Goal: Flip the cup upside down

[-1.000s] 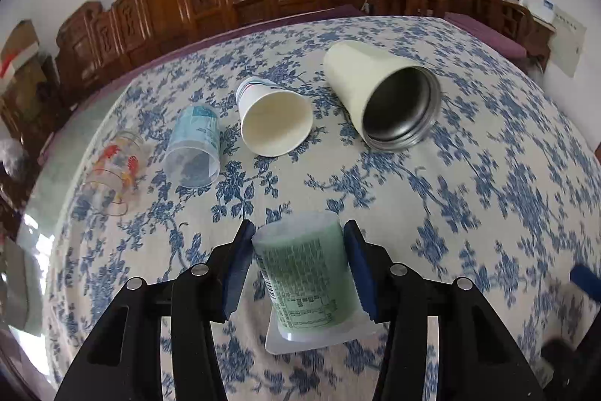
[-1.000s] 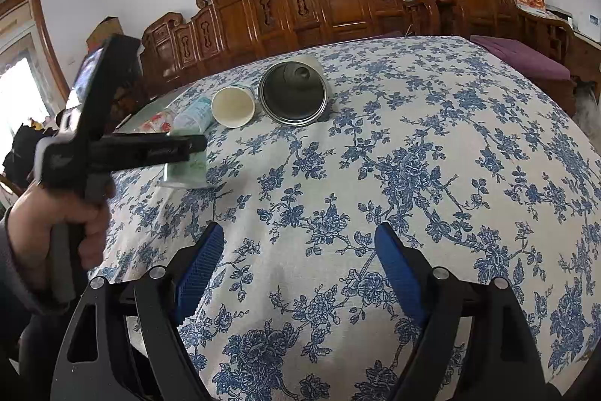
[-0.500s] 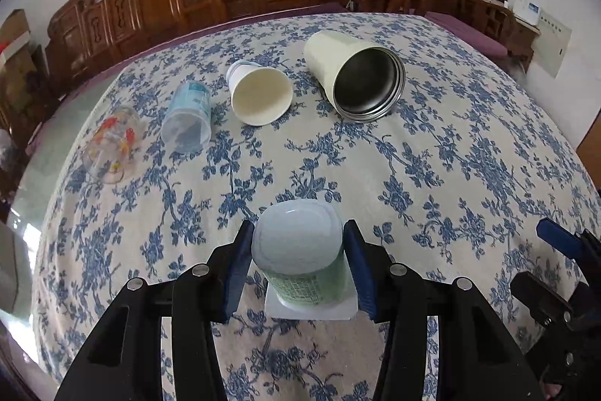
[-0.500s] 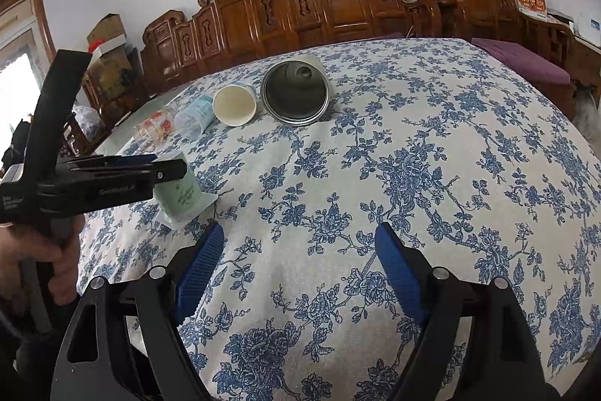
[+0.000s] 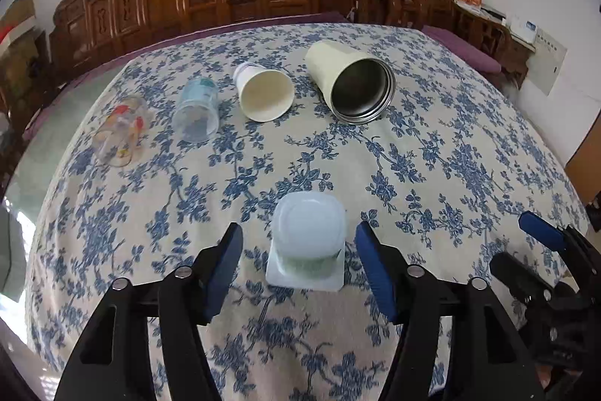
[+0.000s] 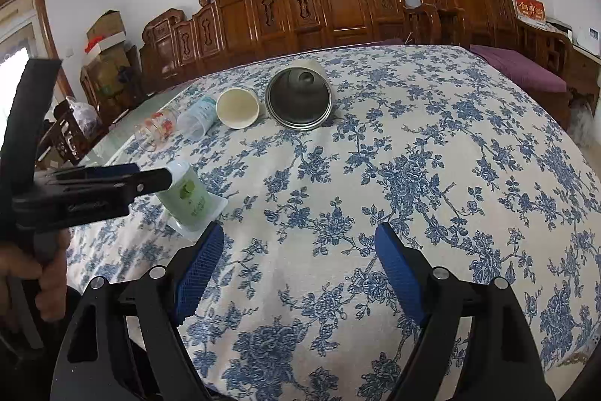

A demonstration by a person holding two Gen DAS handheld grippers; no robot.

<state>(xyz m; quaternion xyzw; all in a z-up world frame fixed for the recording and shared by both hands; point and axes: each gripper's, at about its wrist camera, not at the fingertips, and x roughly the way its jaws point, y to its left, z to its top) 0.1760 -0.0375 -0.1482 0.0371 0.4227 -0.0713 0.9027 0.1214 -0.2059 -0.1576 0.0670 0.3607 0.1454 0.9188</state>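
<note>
The pale green plastic cup (image 5: 308, 235) stands upside down, wide rim flat on the flowery bench (image 5: 450, 153), near the front. The left gripper (image 5: 298, 250) fingers are apart beside it, not touching. The right gripper (image 6: 298, 264) fingers are apart too, holding nothing. The flip looks done; next, back away gently.

Four cups lie sideways in a row: patterned glass (image 5: 120, 128), clear plastic (image 5: 197, 113), paper (image 5: 265, 93), steel-lined tumbler (image 5: 353, 87).
</note>
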